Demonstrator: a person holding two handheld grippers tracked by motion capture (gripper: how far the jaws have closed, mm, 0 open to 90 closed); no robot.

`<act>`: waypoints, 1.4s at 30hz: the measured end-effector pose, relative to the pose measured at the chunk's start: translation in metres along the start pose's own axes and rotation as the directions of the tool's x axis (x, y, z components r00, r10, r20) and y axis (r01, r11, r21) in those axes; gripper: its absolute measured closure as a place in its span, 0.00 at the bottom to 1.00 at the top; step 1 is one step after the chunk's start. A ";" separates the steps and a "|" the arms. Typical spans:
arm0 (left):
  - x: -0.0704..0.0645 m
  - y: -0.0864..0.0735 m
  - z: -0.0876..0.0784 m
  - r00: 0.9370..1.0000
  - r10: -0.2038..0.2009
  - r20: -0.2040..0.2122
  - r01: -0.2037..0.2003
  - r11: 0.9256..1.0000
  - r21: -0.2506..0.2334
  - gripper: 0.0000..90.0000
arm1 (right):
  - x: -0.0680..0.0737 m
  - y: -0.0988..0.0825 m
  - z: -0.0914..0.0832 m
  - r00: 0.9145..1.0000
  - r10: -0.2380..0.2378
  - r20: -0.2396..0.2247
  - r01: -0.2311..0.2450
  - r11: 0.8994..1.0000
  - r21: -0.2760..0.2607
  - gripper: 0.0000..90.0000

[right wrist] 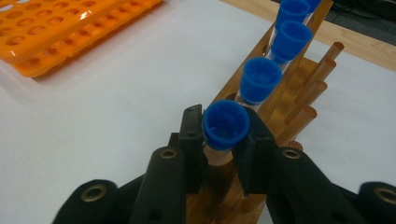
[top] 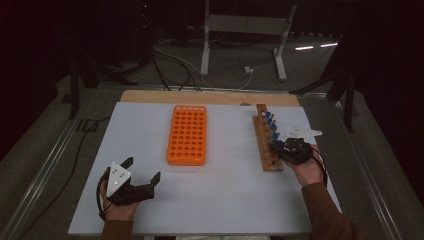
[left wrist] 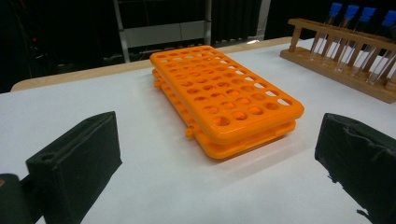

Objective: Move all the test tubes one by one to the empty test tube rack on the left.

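Observation:
A wooden tube rack (top: 263, 150) stands at the right of the table with several blue-capped test tubes (top: 270, 123) in a row. My right gripper (right wrist: 223, 135) is shut on the nearest blue-capped tube (right wrist: 226, 120), its pads pressing just under the cap while the tube stands in the wooden rack (right wrist: 285, 112). From above, my right gripper (top: 278, 148) sits at the rack's near end. An orange tube rack (top: 187, 134) lies empty mid-table. My left gripper (top: 143, 169) rests open at the front left, its jaws wide apart and facing the orange rack (left wrist: 229, 98).
A white sheet (top: 220, 195) covers the table, and a wooden edge (top: 150, 96) shows at the back. Wooden pegs (right wrist: 322, 70) line the rack's far side. Beyond the table stand a metal frame (top: 245, 30) and cables (top: 170, 60) on the floor.

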State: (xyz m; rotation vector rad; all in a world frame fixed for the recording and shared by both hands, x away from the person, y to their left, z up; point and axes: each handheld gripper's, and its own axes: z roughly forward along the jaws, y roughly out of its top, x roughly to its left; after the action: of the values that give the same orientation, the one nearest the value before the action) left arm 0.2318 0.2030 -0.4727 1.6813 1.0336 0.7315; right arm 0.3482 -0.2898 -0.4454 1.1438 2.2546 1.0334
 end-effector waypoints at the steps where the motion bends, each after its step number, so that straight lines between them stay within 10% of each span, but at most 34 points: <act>1: 0.000 0.000 0.000 1.000 0.002 0.000 -0.002 1.000 0.000 0.01 | 0.000 0.000 0.000 1.000 0.000 0.000 0.000 1.000 0.000 0.83; 32: -0.002 0.001 0.006 0.999 -0.015 0.045 0.013 0.998 0.054 0.02 | -0.003 0.029 -0.029 1.000 0.000 -0.030 -0.002 0.998 -0.058 0.85; 42: -0.015 0.019 0.021 0.996 0.036 0.084 -0.041 0.997 0.069 0.03 | -0.011 0.045 -0.043 0.999 -0.014 -0.035 0.011 0.997 -0.072 0.85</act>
State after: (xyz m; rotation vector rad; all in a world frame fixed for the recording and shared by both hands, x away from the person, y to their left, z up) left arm 0.2484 0.1775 -0.4617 1.7817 0.9811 0.6509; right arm 0.3502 -0.2997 -0.3830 1.0889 2.2298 1.1282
